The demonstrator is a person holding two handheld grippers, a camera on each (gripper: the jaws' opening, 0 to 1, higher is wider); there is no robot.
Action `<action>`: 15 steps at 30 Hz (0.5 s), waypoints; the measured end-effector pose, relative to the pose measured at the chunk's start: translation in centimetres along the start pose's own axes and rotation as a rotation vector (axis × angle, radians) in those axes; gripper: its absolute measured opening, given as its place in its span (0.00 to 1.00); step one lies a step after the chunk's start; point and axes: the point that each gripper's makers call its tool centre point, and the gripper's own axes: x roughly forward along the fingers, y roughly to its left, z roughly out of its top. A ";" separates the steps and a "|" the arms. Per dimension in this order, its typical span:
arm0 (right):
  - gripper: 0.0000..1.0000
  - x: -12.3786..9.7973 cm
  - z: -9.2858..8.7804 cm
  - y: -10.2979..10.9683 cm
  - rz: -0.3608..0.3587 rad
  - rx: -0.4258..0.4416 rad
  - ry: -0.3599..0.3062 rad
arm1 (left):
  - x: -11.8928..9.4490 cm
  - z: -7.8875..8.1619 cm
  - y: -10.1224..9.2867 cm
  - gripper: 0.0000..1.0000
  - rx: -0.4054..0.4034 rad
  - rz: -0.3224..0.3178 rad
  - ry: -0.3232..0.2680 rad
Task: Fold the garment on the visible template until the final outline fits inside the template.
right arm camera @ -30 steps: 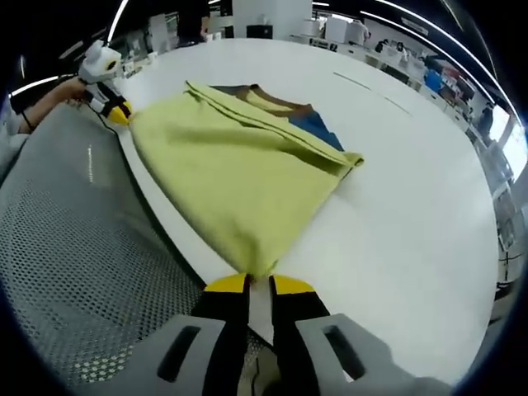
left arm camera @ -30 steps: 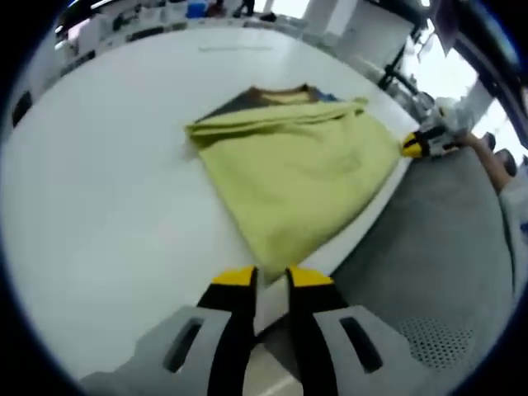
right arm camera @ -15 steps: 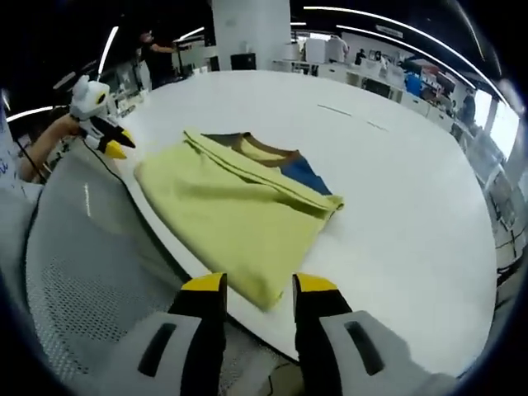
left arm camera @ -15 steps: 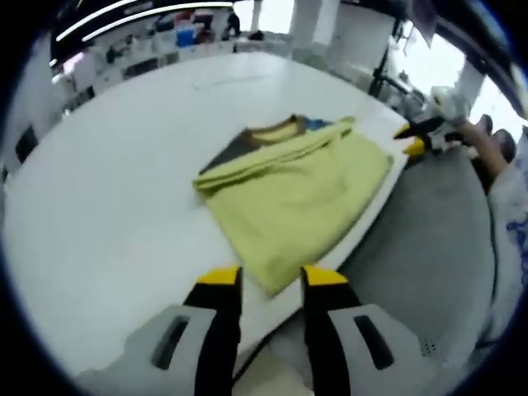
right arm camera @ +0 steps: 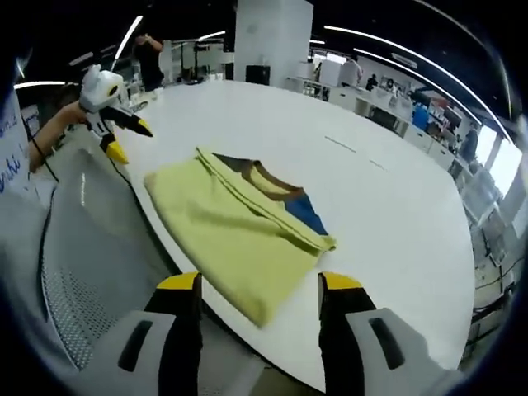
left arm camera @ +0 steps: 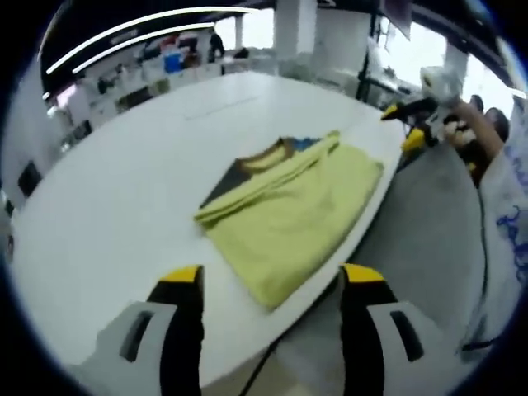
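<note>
Folded yellow-green cloth garment (left arm camera: 289,219) lies over a dark brown-and-blue template (right arm camera: 285,198) at the white surface (left arm camera: 115,206) edge, toward 12 o'clock of left gripper (left arm camera: 272,280) and right gripper (right arm camera: 257,289), jaws wide and empty; check outline before regrasping.

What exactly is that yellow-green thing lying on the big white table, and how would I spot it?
Look at the near edge of the large white table, next to the grey perforated mat. There lies a folded yellow-green garment, roughly rectangular. A brown collar and a blue patch peek out along its far fold, and it's the one piece of cloth on the table.
</note>
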 end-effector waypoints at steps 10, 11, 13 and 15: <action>0.77 0.5 -0.3 -2.5 -0.037 0.042 -0.006 | 1.0 0.9 0.5 0.76 -0.020 -0.055 -0.037; 0.79 0.6 -0.2 -2.7 -0.040 0.046 -0.010 | 1.2 0.9 0.5 0.77 -0.025 -0.062 -0.034; 0.80 0.9 0.1 -3.1 -0.046 0.062 -0.023 | 1.7 1.1 0.4 0.80 -0.030 -0.080 -0.035; 0.82 1.4 0.4 -3.5 -0.044 0.086 -0.038 | 2.4 1.4 0.2 0.85 -0.065 -0.112 -0.046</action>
